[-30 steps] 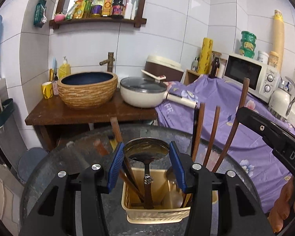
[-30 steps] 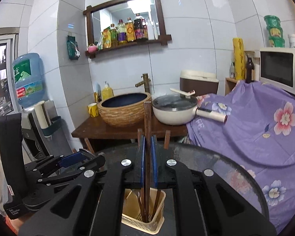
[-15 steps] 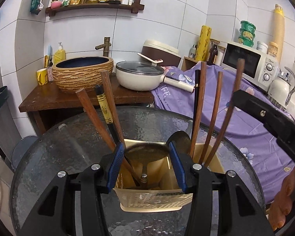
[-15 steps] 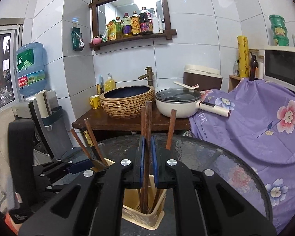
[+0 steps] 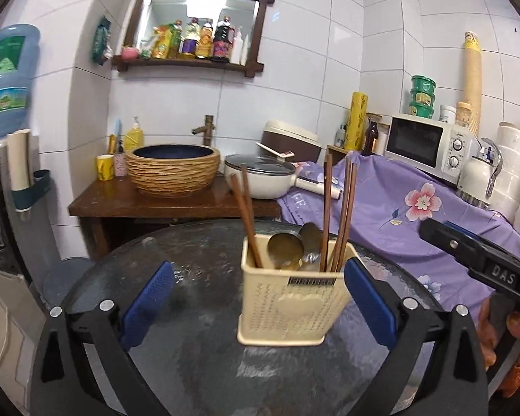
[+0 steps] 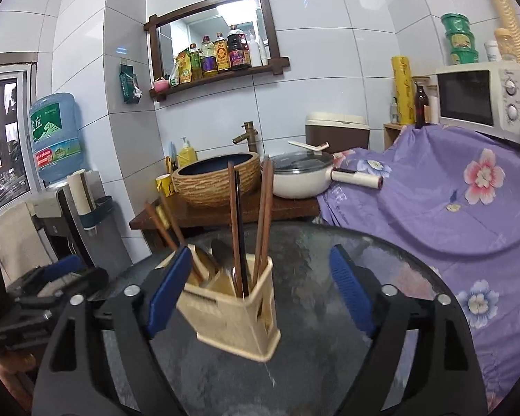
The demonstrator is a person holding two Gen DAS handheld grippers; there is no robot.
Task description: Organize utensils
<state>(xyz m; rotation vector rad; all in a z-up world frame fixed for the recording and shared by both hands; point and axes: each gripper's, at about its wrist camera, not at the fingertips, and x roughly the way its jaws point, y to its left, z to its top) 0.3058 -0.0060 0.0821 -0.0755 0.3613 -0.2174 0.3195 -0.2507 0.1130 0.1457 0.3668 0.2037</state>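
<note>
From the left wrist view, a cream utensil holder (image 5: 289, 303) stands upright on a round glass table (image 5: 197, 256), its label facing the camera. The left gripper (image 5: 258, 303) has just been opening: its blue pads (image 5: 149, 298) stand wide apart, the holder in the gap toward the right pad, nothing pressed. Wooden chopsticks (image 5: 343, 215) rise near-vertical from the holder's right side; another pair (image 5: 246, 215) leans up to the left. Two spoons (image 5: 286, 251) sit bowl-up between them. The right gripper (image 5: 475, 260) shows at the right edge.

From the right wrist view, the right gripper (image 6: 263, 294) has likewise just been opening, pads clear of everything. The holder (image 6: 232, 315) sits corner-on toward its left pad, and the chopsticks (image 6: 264, 215) point upward, handles down inside.
</note>
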